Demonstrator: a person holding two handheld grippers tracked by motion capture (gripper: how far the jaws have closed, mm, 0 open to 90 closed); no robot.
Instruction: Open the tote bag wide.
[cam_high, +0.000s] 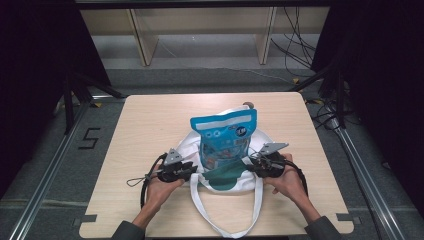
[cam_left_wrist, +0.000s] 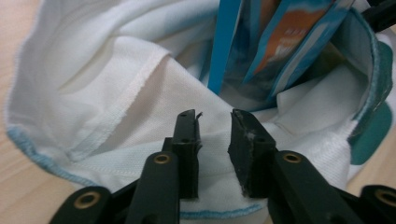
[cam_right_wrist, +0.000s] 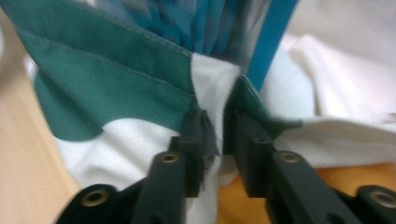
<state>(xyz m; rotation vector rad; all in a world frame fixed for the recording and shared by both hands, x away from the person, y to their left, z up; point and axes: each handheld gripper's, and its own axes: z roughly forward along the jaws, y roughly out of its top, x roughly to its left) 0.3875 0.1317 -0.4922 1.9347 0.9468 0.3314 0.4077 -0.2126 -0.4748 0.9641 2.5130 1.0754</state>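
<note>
A white tote bag (cam_high: 223, 170) with a green patch lies on the tabletop (cam_high: 150, 125), its long handles trailing toward the person. At the bag's left edge the left tongs (cam_left_wrist: 215, 126) stand apart, with bare white cloth in the gap and neither pad pressing on it. At the bag's right edge the right tongs (cam_right_wrist: 219, 128) are slightly parted with a fold of the green-and-white rim between them; whether they pinch it I cannot tell. Farther in, a blue snack pouch (cam_high: 223, 137) stands upright in the bag's mouth.
</note>
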